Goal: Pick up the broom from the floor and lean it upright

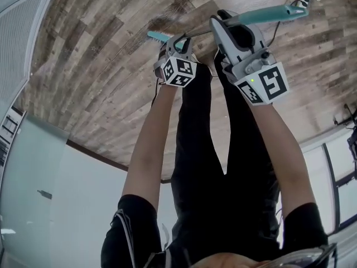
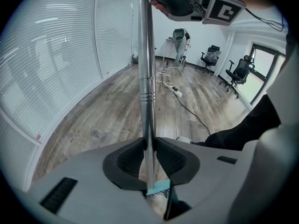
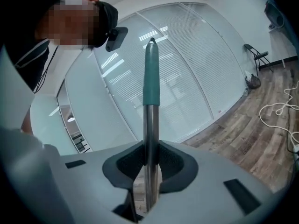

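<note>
- Office room: wood-plank floor [image 1: 111, 66] with grey-brown grain, and a curved glass wall with white slatted blinds [image 2: 46, 55].
- Broom [image 2: 147, 78] is off the floor, held in both grippers. It has a round shiny steel pole with a ribbed joint ahead of the left jaws.
- Left gripper [image 2: 149, 155]: dark textured pads clenched on the pole low down. The teal broom head [image 2: 159, 187] shows just behind and below the jaws.
- Right gripper [image 3: 150, 160]: pads clamped on the same pole near its top. The smooth teal grip [image 3: 151, 78] starts just ahead of the jaws and tapers to a rounded tip.
- Head view: both gripper bodies are grey plastic, and each carries a cube with black-and-white square markers.
- Ahead of the left jaws, floor boards run out to black office chairs [image 2: 238, 71], with a black cable [image 2: 187, 106] trailing across them.
- White cord [image 3: 280, 111] coiled on the floor right of the right jaws.
</note>
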Motion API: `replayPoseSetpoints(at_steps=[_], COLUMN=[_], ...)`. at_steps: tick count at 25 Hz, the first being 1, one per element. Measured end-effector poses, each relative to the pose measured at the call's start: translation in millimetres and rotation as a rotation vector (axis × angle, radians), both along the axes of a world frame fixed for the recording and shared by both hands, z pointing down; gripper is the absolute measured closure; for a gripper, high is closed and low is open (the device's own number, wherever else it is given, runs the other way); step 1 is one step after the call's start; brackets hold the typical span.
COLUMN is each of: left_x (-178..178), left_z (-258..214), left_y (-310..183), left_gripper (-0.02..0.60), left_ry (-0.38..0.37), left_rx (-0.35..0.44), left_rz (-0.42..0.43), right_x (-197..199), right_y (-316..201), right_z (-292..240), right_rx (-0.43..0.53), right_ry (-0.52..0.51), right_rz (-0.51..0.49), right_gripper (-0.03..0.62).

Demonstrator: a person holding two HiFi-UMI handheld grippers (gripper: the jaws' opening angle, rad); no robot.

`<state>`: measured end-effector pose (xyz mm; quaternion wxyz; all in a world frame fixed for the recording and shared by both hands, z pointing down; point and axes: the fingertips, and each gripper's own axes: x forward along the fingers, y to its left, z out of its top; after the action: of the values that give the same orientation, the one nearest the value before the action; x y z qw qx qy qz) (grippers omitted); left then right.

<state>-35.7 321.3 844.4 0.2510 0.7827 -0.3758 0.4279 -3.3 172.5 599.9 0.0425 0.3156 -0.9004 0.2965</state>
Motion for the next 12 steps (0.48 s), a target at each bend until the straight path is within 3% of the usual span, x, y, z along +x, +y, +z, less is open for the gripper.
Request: replayPoseSetpoints(at_steps=[3, 5, 8, 12], left_x=[-6.3, -11.8, -7.6, 3.5], left_z=[-22.4, -39.5, -75.9, -130.1], left_y=[-10.1, -12.8, -0.9, -8.0], left_gripper=[0.492, 0.492, 0.494, 0.5], left_ry=[0.0, 0.016, 0.073, 0.158], left_rx=[0.02, 0.009, -0.035, -0.022], left_rz=[0.007, -0.041, -0.119, -0.147], right_x=[-3.0, 1.1, 15.8, 36.8], right_y=[-5.8, -11.4, -9.0, -24.2], right_z=[-27.5, -47.1, -74.9, -110.9], right_rx=[0.056, 0.108, 0.162, 0.267], right_ry=[0.006, 0.028, 0.065, 0.093], right_rz=[-0.001, -0.003, -0.013, 0.028], right_gripper=[0.514, 0.514, 0.514, 0.513])
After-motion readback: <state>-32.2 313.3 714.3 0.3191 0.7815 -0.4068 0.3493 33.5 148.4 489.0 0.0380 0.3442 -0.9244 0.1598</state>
